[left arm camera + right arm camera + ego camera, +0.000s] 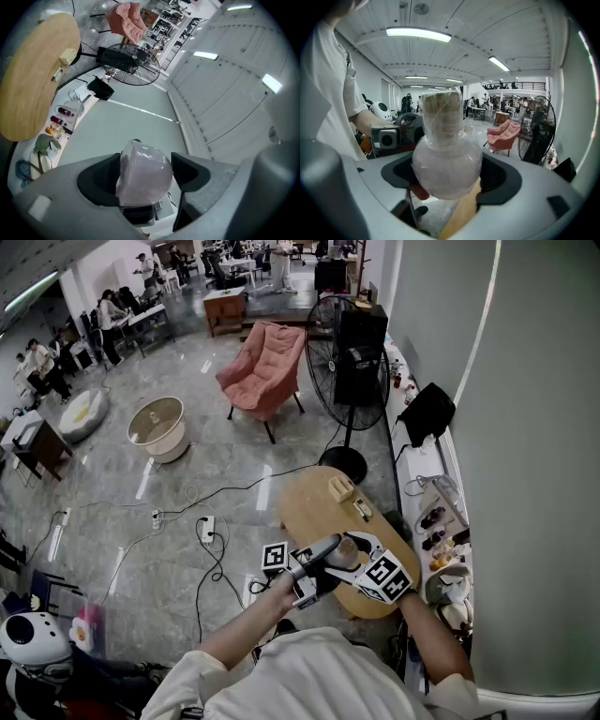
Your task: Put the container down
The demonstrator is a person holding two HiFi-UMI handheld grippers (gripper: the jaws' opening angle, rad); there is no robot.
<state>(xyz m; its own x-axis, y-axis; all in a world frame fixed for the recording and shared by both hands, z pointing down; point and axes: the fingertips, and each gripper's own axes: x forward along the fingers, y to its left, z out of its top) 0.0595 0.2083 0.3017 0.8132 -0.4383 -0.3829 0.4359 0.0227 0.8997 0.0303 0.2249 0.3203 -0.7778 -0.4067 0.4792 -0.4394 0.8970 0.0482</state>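
ok so container (343, 555) up in air, pinched from both sides: left tongs (144, 165) spread wide, pressing round belly, right tongs (447, 171) clamped on same belly, neck poking up past them. Not down (table (317, 507) sits below tongs). Left to do, I reckon: lower, let go. Round clear bulb in crinkly film, tan cork-looking neck; table smooth pale oval wood.

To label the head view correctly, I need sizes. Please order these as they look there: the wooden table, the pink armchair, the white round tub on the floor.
1. wooden table, largest, though nearest the camera
2. pink armchair
3. white round tub, smallest
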